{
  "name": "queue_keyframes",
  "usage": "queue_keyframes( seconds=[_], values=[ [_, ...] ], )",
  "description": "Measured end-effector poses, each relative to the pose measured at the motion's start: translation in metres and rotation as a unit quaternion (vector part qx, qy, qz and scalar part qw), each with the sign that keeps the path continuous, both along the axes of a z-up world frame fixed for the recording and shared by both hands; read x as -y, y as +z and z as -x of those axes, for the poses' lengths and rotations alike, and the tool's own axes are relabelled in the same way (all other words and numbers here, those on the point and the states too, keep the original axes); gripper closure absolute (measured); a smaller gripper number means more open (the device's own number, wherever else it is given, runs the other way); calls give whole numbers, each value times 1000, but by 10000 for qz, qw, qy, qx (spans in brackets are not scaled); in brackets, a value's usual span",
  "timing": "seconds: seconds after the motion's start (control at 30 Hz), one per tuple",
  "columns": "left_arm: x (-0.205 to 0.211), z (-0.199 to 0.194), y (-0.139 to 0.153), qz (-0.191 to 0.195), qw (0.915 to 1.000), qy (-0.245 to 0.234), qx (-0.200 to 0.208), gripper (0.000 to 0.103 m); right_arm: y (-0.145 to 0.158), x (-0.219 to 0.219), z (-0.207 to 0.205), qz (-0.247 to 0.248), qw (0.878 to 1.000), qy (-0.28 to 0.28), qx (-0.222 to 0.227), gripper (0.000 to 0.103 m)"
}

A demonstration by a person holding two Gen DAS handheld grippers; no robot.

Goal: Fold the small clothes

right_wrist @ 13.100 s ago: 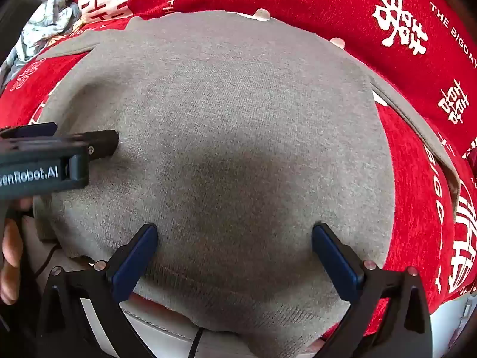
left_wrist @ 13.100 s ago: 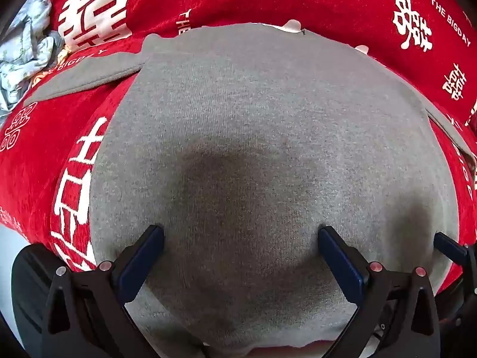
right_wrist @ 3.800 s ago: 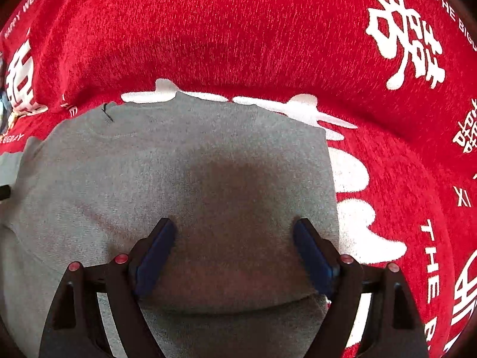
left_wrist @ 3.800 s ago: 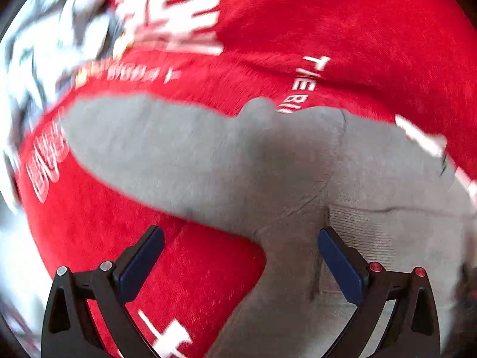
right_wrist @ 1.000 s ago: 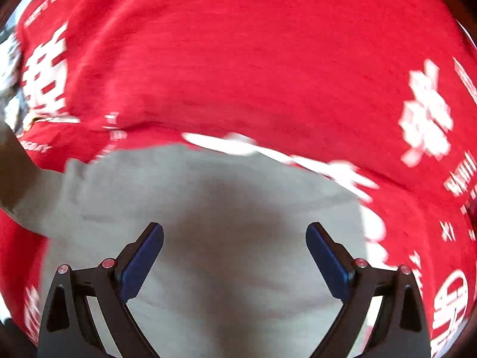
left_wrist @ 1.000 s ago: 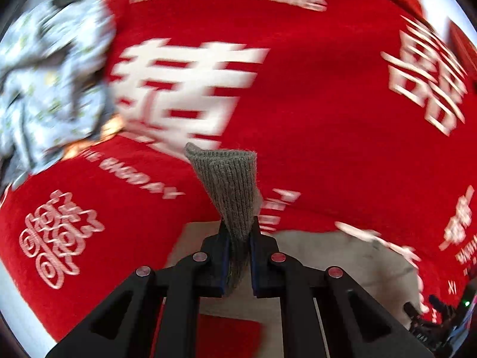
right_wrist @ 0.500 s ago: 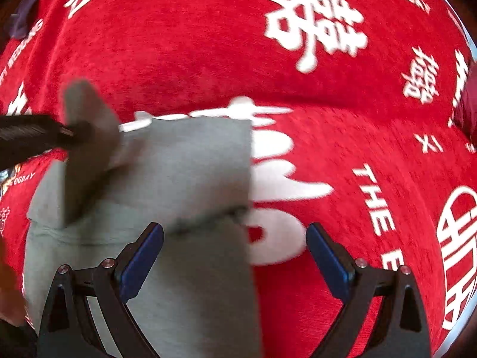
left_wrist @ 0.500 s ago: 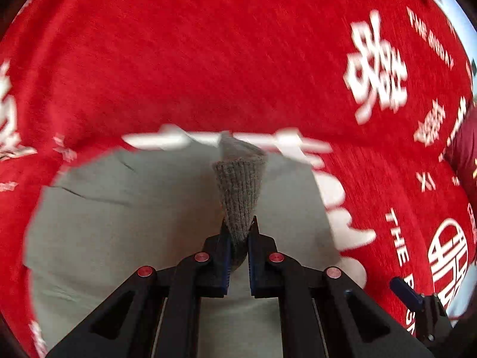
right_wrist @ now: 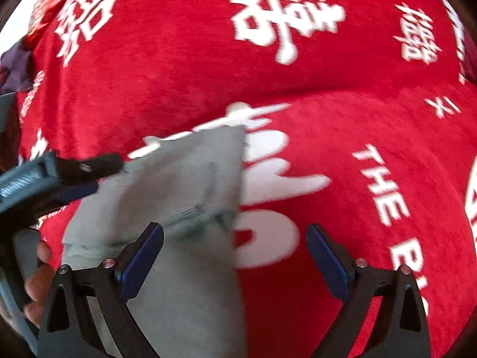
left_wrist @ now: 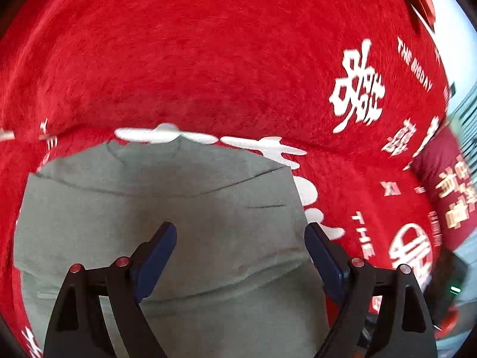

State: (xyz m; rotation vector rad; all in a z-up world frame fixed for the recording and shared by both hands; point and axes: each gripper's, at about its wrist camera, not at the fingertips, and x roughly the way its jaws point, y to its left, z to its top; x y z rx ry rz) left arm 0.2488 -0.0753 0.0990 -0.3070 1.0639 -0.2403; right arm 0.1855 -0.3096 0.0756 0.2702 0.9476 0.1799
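Half a second ago your left claw (left_wrist: 240, 256) pinched the grey sleeve; its jaws have just opened, empty, above the grey sweater (left_wrist: 167, 208) on the red blanket (left_wrist: 208, 59). Smooth that fold flat; right claw (right_wrist: 235, 256) gapes, empty, over the garment's right edge.

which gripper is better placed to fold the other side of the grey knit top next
Right, probably: the right gripper hangs open astride the grey knit top's unfolded edge. The left gripper, jaws just opened and empty, sits over its middle.

right of the grey garment (right_wrist: 184, 208) the red cloth (right_wrist: 372, 137) lies bare and passable; at the garment's left edge the left gripper (right_wrist: 98, 173) blocks the way.
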Motion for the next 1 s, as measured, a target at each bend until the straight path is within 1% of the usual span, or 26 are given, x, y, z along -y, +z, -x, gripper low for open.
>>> queue_keyframes(
  seconds=[0.03,0.07,0.1,0.13,0.2,0.23,0.27,0.3,0.33,0.37,0.4,0.43,0.47,0.5,0.53,0.57,0.6,0.7,0.77,0.8,0.87,0.9,0.93,0.97,1.0],
  values=[
    [-17,3,3,58,9999,119,18,15,1,-8,-4,46,10000,63,12,6],
    [-34,4,2,-36,9995,297,85,15,2,-18,-8,40,9999,165,24,6],
    [-49,7,1,-242,9985,483,125,15,3,-24,-12,32,9997,230,30,6],
    [-67,9,-4,-536,9961,700,94,15,3,-33,-17,49,9994,330,19,6],
    [-105,11,-20,-1000,9875,1207,-144,15,1,-44,-27,149,9991,383,-34,6],
    [-119,12,-27,-1092,9840,1380,-272,15,-2,-48,-34,205,9991,360,-93,6],
    [-139,14,-38,-1177,9782,1647,-468,15,-7,-50,-42,237,9990,324,-191,6],
    [-152,16,-46,-1200,9741,1829,-575,15,-16,-53,-53,254,9984,283,-428,7],
    [-171,20,-56,-1193,9673,2116,-727,15,-22,-55,-58,237,9976,291,-586,9],
    [-184,23,-64,-1129,9631,2295,-835,15,-31,-58,-65,214,9963,335,-768,17],
    [-190,28,-70,-1055,9616,2377,-876,15,-37,-63,-71,348,9949,401,-860,24],
    [-200,31,-80,-908,9589,2484,-1027,15,-41,-69,-73,589,9935,479,-852,28],
    [-205,34,-86,-825,9576,2517,-1130,15,-43,-76,-75,862,9912,579,-825,41],
    [-207,37,-92,-779,9570,2523,-1202,15,-43,-81,-76,1148,9883,634,-777,57],
    [-208,39,-96,-728,9577,2505,-1212,15,-40,-81,-76,1207,9877,684,-720,64],
    [-206,40,-96,-714,9588,2499,-1145,15,-35,-80,-76,1147,9885,717,-672,77],
    [-205,42,-92,-721,9599,2489,-1069,15,-30,-78,-75,1103,9893,736,-611,82],
    [-201,47,-77,-609,9656,2432,-688,15,-13,-72,-67,1042,9913,754,-274,84],
    [-194,48,-73,-666,9681,2340,-600,15,-8,-68,-64,1061,9919,684,-150,84],
    [-193,43,-76,-764,9687,2270,-647,15,-11,-66,-64,1083,9920,628,-174,84],
    [-180,36,-92,-1195,9677,1986,-987,14,-27,-63,-69,1134,9912,524,-443,83],
    [-175,38,-93,-1382,9682,1890,-885,13,-40,-60,-71,1073,9907,488,-685,79],
    [-174,42,-87,-1482,9678,1897,-733,13,-44,-57,-70,994,9916,433,-707,76],
    [-175,42,-84,-1496,9681,1866,-743,13,-40,-55,-67,955,9927,376,-630,67],
    [-178,43,-79,-1389,9702,1848,-731,13,-35,-53,-66,950,9925,344,-690,50]
  ],
)
